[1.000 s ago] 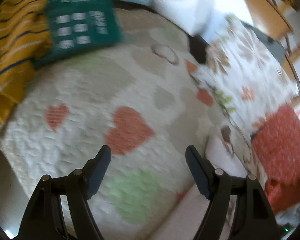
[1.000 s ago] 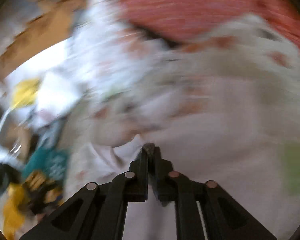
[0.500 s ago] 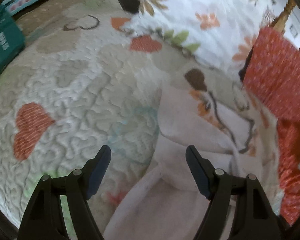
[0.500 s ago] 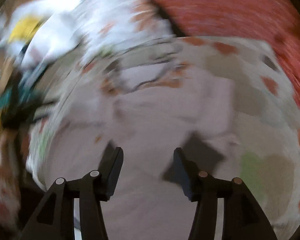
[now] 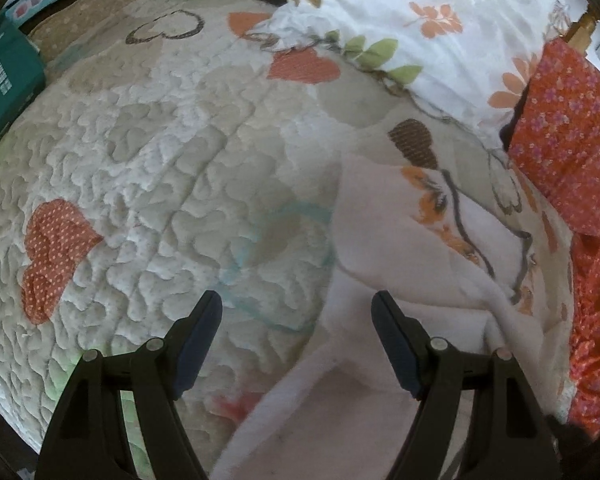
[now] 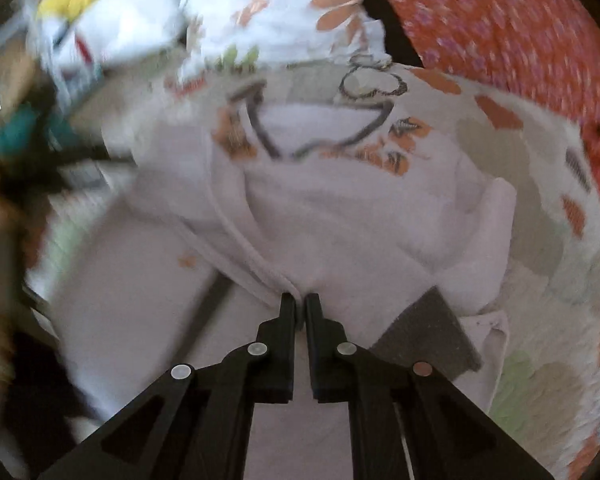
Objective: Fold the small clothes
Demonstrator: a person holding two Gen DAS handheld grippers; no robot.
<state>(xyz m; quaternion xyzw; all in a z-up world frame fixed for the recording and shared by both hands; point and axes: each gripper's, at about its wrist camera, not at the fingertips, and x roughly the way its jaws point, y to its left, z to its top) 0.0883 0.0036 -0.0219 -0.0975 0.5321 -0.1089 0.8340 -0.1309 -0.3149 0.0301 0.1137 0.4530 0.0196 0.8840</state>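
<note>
Garment hem pinched by right tongs; left tongs spread.

Soft daylight, no glare. Left wrist view mostly sharp; quilt stitching crisp, slight blur near bottom. Right wrist view motion-smeared, worst at left edge. Heavy fisheye bending, dark vignette corners. Gripper shadows fall on pale garment.

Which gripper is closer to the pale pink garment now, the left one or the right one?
Right. The right gripper is shut on a hem of the pale pink garment. The left gripper is open above the garment's edge, over the quilt, gripping nothing.
</note>
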